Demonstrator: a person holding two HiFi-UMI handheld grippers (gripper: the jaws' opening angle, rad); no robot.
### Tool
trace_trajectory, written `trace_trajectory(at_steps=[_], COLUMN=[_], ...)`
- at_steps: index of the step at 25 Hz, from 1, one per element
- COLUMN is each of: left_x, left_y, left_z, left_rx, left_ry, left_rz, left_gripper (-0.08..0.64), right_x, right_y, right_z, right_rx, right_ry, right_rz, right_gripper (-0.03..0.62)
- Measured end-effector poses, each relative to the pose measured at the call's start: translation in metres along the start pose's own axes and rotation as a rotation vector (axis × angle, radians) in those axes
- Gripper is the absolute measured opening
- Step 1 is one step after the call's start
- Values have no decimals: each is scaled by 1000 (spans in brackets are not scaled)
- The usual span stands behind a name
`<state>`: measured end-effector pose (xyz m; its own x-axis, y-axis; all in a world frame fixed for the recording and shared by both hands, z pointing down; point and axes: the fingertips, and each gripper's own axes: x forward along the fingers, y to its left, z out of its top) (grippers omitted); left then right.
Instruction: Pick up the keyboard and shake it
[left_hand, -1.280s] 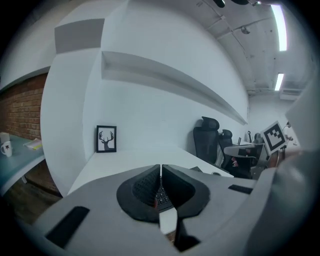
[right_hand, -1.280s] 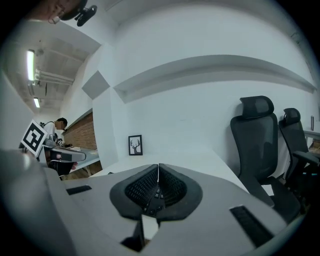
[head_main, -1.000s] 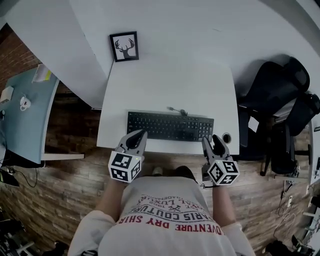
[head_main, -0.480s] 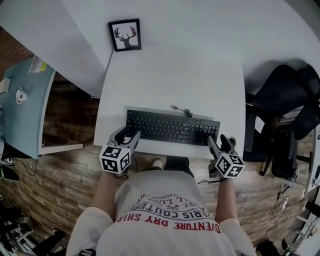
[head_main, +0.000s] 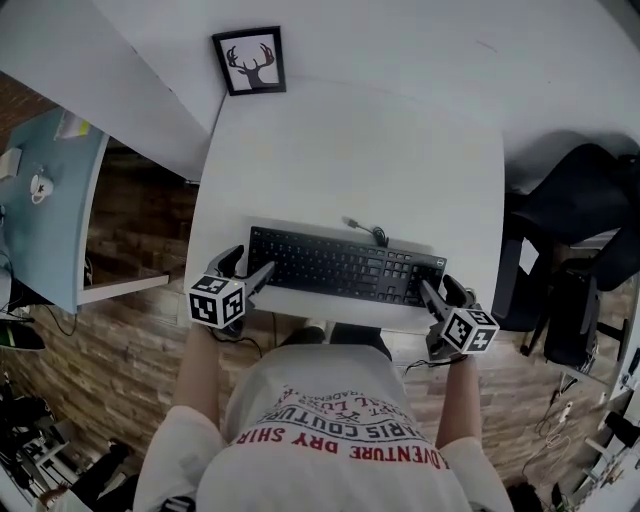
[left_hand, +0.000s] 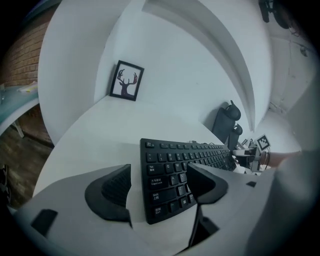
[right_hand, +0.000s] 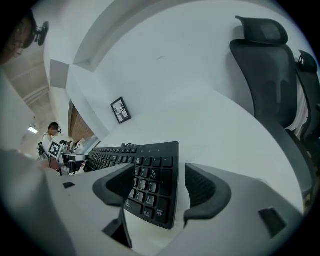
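keyboard: matt black plastic, keycaps smooth with a faint sheen. table: smooth white top, matt. floor: worn-looking wood planks, mixed browns. wall: bare brick, rough. shirt: soft pale cloth, printed. picture frame: smooth black.

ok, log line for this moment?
keyboard: flat on desk | left gripper: jaws opening, astride left end, not gripping | right gripper: jaws opening, astride right end, not gripping

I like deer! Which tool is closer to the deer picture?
Left. The left tool, opening around the black keyboard's left end, faces the black-framed deer picture; the right tool, opening around the right end, sits farther.
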<state>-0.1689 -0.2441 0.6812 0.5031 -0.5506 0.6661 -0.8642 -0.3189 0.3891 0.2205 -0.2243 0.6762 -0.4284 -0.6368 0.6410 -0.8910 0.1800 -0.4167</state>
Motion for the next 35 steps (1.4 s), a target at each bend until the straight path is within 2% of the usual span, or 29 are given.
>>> trace_trajectory(at_steps=[5,15,21,23,27,31,35], left_x=[11,25,24,24,25,24,16], left_y=[1,-7,-5,-6,-4,-6,-8], left_z=[-8,-9,-10,-9,-4,-3,2], left_rx=[-1,46,67,37,-66,-48,-29], left_ry=[71,134,200,182,86,101,81], left_rz=[-62,-100,-127,-110,-84,-55,-35], left_gripper=[337,337,336,336,334,334,334], right_x=[11,27,28,28,29,26,20], right_y=[5,1,3,2,2,4,9], right_z=[-4,-8,-7,-7,-4,-4,-2], right_rx=[23,-27,-19,-24,-21,-2,-16], right_ry=[51,137,136,130,100,84,78], right_rz=[92,146,176,173,153,140,141], right_gripper=[301,301,290,288,290,288,288])
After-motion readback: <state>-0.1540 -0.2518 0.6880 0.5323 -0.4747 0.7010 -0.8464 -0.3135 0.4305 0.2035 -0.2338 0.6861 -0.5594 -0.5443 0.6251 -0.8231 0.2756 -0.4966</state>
